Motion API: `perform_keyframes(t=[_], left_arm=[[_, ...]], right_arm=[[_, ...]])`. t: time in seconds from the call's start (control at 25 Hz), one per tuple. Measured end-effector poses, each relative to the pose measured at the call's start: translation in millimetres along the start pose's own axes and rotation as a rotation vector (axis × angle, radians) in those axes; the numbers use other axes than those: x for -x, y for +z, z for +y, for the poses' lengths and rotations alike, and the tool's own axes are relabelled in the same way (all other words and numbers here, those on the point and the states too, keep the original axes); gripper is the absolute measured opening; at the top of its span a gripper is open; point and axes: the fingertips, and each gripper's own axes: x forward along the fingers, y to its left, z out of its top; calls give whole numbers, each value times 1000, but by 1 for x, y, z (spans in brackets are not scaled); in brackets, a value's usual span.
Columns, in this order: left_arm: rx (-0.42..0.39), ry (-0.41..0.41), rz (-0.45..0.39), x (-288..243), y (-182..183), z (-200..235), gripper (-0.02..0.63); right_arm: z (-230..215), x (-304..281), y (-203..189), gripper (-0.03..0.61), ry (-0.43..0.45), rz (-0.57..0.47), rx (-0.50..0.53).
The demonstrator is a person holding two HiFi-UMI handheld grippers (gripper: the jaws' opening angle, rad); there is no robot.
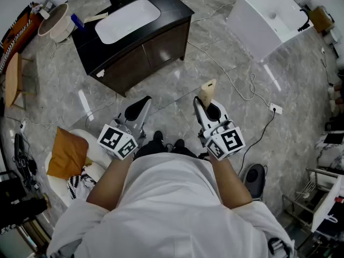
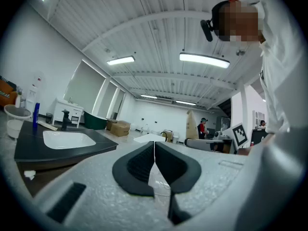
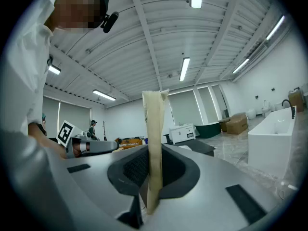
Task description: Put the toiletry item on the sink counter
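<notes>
Beige toiletry item (image 3: 155, 129) stands pinched between right gripper (image 1: 207, 108) jaws; left gripper (image 2: 154, 150) jaws pressed together.

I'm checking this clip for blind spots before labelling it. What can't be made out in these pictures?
- The beige item in the right gripper: edge-on in the right gripper view, small in the head view; lower end hidden by the jaws, so its kind is unclear.
- A blue item on the dark counter: too small in the head and left gripper views to identify.
</notes>
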Motion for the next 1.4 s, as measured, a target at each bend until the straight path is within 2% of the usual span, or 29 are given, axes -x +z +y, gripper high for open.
perform_keyframes(t=[0.12,0.28,0.48,0.68,0.8,1.08,1.24,1.4], left_arm=[[4,-11,7,-14,16,-18,20],[4,-15,6,-17,12,-28,20],[-11,-23,7,-22,7,-41,20],[8,-13,1,-21,1,-44,20],[31,4,-4,-18,1,-44,20],[66,40,26,-17,-11,-21,20],[97,41,31,-35,-21,0,20],[98,42,16,-61,-15,23,20]], right_arm=[[-10,10,4,35,-25,-26,23],[-23,26,9,35,-46,-51,35],[-33,45,12,35,-48,-76,27],[-40,60,11,35,-48,-86,-14],[-42,71,16,35,-18,-92,-19],[-56,61,9,35,28,-56,-32],[-68,41,-3,35,23,-23,-60],[-87,12,-5,35,19,1,-79]])
